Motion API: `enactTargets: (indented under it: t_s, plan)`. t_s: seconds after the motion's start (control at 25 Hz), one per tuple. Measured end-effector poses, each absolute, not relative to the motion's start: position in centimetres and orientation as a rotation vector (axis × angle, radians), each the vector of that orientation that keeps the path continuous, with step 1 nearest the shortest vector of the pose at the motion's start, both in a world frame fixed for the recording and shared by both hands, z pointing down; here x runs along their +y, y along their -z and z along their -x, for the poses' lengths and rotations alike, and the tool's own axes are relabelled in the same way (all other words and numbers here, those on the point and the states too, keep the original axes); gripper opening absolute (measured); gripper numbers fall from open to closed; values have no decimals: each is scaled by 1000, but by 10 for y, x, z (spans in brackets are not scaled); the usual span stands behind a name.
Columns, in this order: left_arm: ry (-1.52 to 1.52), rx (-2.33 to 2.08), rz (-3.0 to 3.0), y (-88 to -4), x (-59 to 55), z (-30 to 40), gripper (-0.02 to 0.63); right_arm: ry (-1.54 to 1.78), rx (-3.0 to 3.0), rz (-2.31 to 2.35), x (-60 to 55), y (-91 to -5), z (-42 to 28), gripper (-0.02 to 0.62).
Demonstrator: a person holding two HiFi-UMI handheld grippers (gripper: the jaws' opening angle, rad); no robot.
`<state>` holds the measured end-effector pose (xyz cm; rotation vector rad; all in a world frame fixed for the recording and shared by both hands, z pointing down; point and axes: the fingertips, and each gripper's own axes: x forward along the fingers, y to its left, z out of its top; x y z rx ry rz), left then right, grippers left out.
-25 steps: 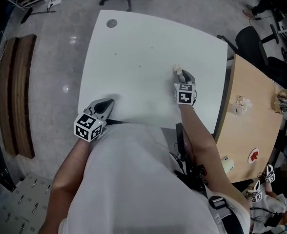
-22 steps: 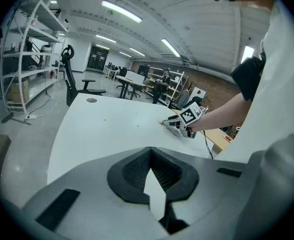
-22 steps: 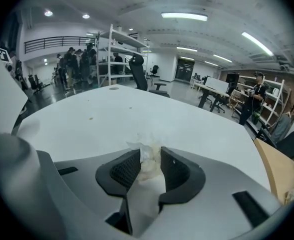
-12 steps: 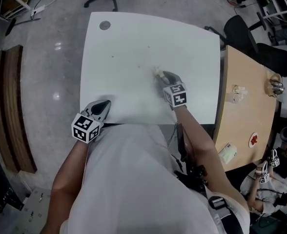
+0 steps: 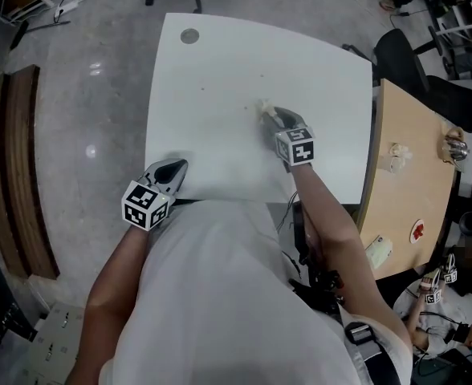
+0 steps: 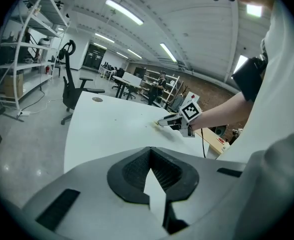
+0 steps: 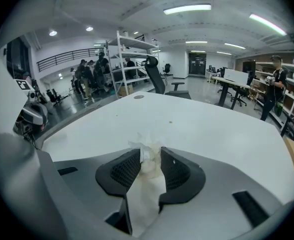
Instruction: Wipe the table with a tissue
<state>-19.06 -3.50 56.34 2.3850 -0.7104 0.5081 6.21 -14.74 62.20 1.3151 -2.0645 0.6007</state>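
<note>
Tissue (image 7: pixel 146 160) pinched in right gripper (image 5: pixel 270 114), white table (image 5: pixel 220 70)

We read no words, numbers or brands anywhere, only black-and-white square marker patterns on the left cube (image 5: pixel 147 206) and right cube (image 5: pixel 297 146).

Your right gripper (image 5: pixel 270 113) reaches over the middle of the white table (image 5: pixel 220 62), its marker cube (image 5: pixel 297 146) facing up toward you. A small pale wad of tissue (image 5: pixel 262 107) sticks out at its tip and seems to rest on the tabletop, though it is too small here to be sure. Your left gripper (image 5: pixel 172 169) sits at the table's near edge, well apart from the right one. A grey round disc (image 5: pixel 189 35) lies near the far left corner. To your right stands a wooden table (image 5: pixel 413 191) with a crumpled white scrap (image 5: pixel 398 157) on it.
</note>
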Motion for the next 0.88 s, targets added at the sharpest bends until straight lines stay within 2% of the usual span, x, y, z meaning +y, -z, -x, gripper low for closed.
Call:
enactTargets:
  t_s: [0.56, 0.88]
  plan:
    - [-522, -723, -2363, -571, -41, 216, 6, -309, -1840, -1255, -175, -639, -39, 118]
    - [-527, -688, -2371, -574, -43, 216, 5, -300, -1819, -1268, -170, -638, -28, 117]
